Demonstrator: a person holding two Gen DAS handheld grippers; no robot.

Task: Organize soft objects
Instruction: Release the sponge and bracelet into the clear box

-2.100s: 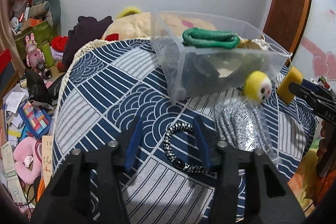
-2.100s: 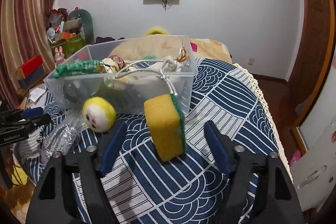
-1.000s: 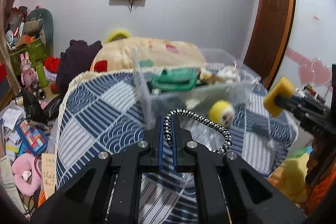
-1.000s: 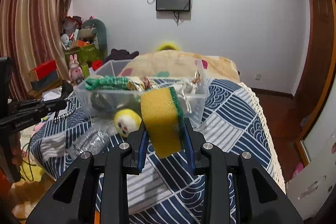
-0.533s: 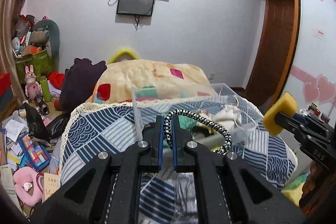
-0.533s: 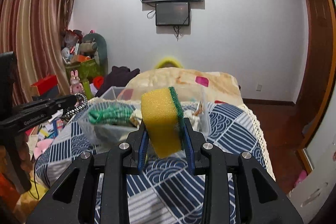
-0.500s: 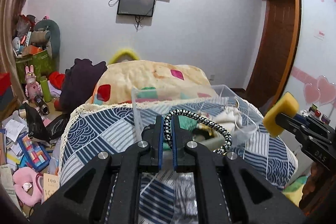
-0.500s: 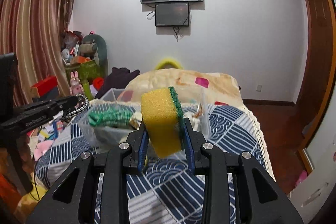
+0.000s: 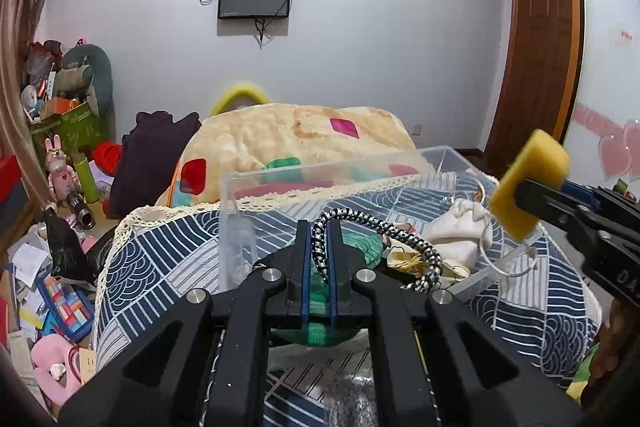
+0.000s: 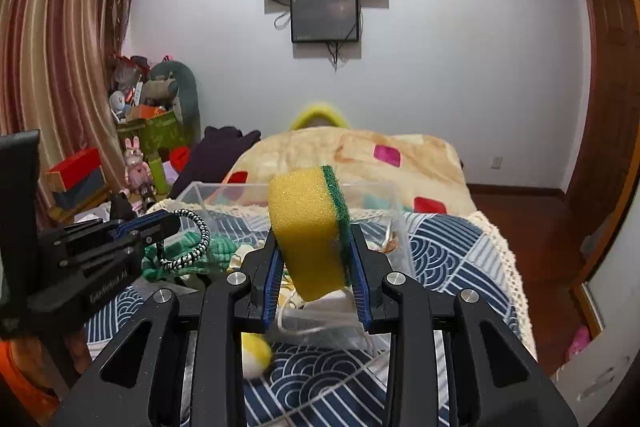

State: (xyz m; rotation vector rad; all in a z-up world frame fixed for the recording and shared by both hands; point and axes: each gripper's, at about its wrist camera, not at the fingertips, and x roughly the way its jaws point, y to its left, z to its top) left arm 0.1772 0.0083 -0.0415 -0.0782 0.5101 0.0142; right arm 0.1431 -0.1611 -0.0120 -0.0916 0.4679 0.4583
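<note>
My left gripper (image 9: 319, 227) is shut on a black-and-white braided loop (image 9: 384, 231) and holds it over the clear plastic bin (image 9: 248, 183); the loop (image 10: 192, 243) also shows in the right wrist view. My right gripper (image 10: 316, 247) is shut on a yellow sponge with a green scrub side (image 10: 308, 227), held above the bin's near right side (image 10: 396, 231); the sponge (image 9: 528, 183) shows at the right of the left wrist view. The bin holds a green knit item (image 9: 360, 247) and a white drawstring pouch (image 9: 456, 231).
The bin stands on a blue patterned bed cover (image 9: 160, 259). A yellow round toy (image 10: 256, 351) lies in front of the bin. A crinkled silver bag (image 9: 352, 399) lies near me. A beige blanket (image 9: 280, 135) sits behind. Clutter covers the floor on the left (image 9: 44, 291).
Both grippers closed on their objects, the left on the braided loop, the right on the sponge, then lifted them from the bed and carried them forward over the bin.
</note>
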